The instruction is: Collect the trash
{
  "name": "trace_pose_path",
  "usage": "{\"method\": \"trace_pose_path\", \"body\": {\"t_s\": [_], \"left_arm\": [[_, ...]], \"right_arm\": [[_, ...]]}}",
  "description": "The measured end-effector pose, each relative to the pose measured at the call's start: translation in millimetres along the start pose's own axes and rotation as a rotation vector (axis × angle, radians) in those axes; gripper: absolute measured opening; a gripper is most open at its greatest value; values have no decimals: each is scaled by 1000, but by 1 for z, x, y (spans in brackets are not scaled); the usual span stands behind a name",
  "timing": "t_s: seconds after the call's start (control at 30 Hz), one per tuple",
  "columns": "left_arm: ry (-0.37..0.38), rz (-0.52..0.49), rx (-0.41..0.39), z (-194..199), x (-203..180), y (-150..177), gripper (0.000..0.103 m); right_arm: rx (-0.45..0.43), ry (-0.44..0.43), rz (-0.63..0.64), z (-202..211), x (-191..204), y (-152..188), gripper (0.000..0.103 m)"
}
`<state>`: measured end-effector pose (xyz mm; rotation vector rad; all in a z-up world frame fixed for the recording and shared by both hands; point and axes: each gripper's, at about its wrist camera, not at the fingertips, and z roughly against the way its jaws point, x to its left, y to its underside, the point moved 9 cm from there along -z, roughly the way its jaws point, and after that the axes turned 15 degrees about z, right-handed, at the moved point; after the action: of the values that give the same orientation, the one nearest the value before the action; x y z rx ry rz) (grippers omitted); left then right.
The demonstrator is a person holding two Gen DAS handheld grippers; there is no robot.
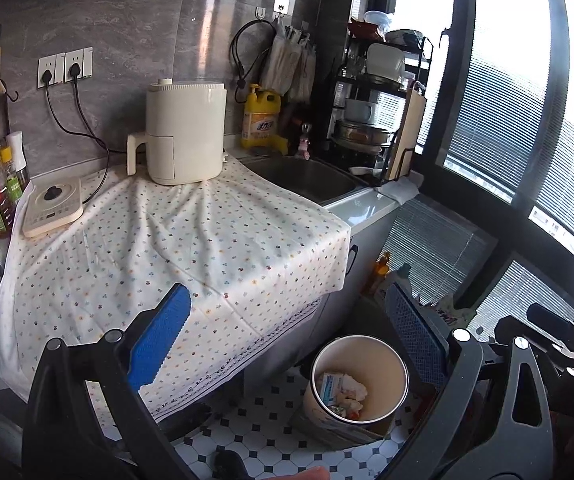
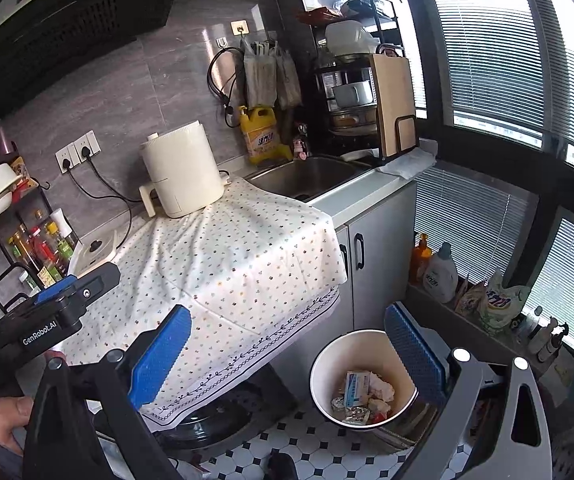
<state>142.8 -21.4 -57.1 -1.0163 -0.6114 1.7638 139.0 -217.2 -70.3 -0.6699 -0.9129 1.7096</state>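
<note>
In the left wrist view, the left hand-held gripper [image 1: 291, 344] is released: its two blue pads stand wide apart and nothing is between them. It hangs over the front edge of the desk [image 1: 371, 204], which is covered by a dotted cloth [image 1: 175, 248]. On this cloth I see no loose trash; only the white air fryer [image 1: 185, 132] and a flat cooker [image 1: 53, 206] stand there. The trash [image 1: 345, 394] is already in the white bin [image 1: 401, 364] on the tiled floor [image 1: 255, 420], beside the cabinet: a small blue and white box and some crumpled pieces. In the right wrist view, the right hand-held gripper [image 2: 287, 356] is also released and empty, and the bin [image 2: 323, 372] is seen partly between its pads, lower down. Inside it the blue and white box [image 2: 357, 388] lies with crumpled paper and silver foil pieces, filling only the bottom. The sink [image 2: 303, 176] behind the cloth looks empty as far as it shows. I judge the collecting is nearly or fully done; what is left, if anything, is outside these views.
</note>
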Motion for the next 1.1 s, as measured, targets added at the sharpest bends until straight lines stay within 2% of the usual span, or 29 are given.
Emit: {"method": "trace_pose_path", "body": {"t_s": [0.57,1.1], "left_arm": [[-14,16,0,-6,10,-6,97],[-11,1,-6,-14,4,-8,97]], "right_arm": [[4,1,1,-8,1,-3,95],[7,9,6,-17,-7,-6,95]]}}
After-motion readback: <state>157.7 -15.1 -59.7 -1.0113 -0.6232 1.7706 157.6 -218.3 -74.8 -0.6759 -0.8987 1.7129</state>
